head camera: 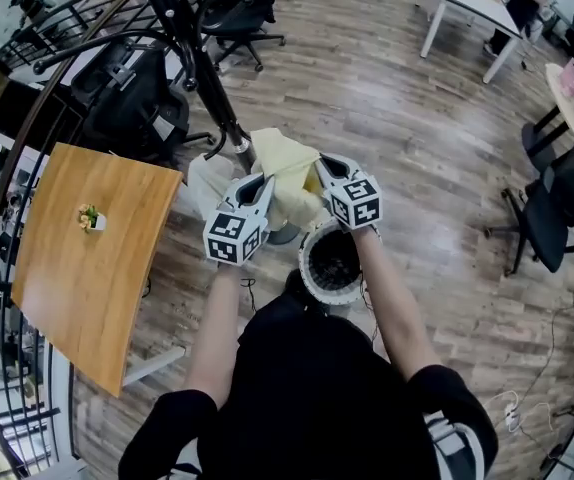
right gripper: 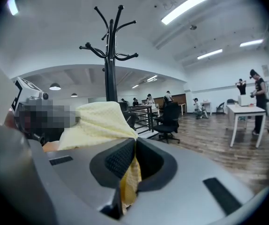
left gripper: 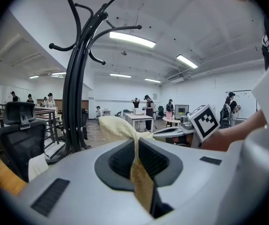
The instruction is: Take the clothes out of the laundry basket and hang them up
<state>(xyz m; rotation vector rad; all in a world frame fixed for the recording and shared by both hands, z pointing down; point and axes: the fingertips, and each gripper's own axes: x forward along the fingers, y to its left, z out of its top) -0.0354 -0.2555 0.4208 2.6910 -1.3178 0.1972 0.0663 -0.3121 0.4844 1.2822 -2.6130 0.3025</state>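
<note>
A pale yellow cloth (head camera: 287,173) is stretched between both grippers above the white laundry basket (head camera: 317,286). My left gripper (head camera: 255,186) is shut on one edge of the cloth (left gripper: 125,128), which runs down between its jaws. My right gripper (head camera: 324,171) is shut on the other edge of the cloth (right gripper: 101,121). The black coat stand (head camera: 192,63) rises just beyond the cloth, with its curved hooks (left gripper: 97,32) high in the left gripper view and its hooked top (right gripper: 110,36) behind the cloth in the right gripper view.
A wooden table (head camera: 87,268) with a small plant (head camera: 91,218) stands to the left. Black office chairs (head camera: 132,93) sit behind the coat stand, another chair (head camera: 557,208) at right. A white desk (head camera: 472,3) is far back; several people stand in the distance.
</note>
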